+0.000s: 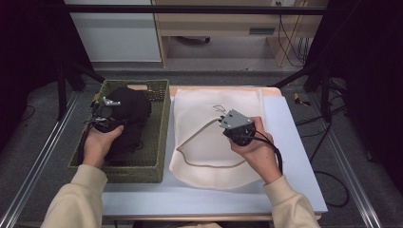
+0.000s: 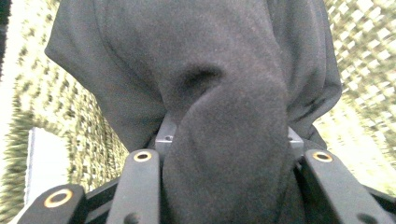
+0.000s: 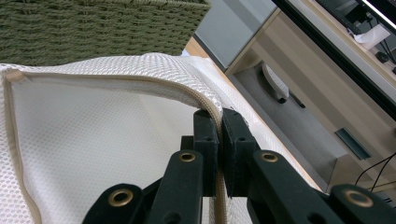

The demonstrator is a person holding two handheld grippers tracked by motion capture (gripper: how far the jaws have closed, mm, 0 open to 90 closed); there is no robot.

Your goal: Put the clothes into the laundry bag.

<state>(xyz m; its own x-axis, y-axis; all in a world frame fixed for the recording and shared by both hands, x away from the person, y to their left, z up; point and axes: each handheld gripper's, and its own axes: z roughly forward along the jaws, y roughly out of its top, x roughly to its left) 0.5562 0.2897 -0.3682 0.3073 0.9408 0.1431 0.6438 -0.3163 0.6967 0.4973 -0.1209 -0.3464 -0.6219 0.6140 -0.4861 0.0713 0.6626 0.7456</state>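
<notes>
A black garment (image 1: pixel 128 111) is bunched up over the green woven basket (image 1: pixel 157 166) at the table's left. My left gripper (image 1: pixel 105 110) is shut on a thick fold of it, and in the left gripper view the dark cloth (image 2: pixel 210 70) bulges between the jaws and hides their tips. A white mesh bag (image 1: pixel 214 152) with a beige zipper edge lies flat beside the basket. My right gripper (image 1: pixel 223 121) is shut on that zipper edge, and in the right gripper view the mouth of the bag (image 3: pixel 93 130) is lifted at the pinched spot (image 3: pixel 220 119).
The bag rests on a pale blue table top (image 1: pixel 290 156). Metal frame rails run along both sides. A wooden cabinet (image 3: pixel 299 88) stands behind the table, and cables lie on the floor at the right. The basket's wall (image 3: pixel 93 28) is close behind the bag.
</notes>
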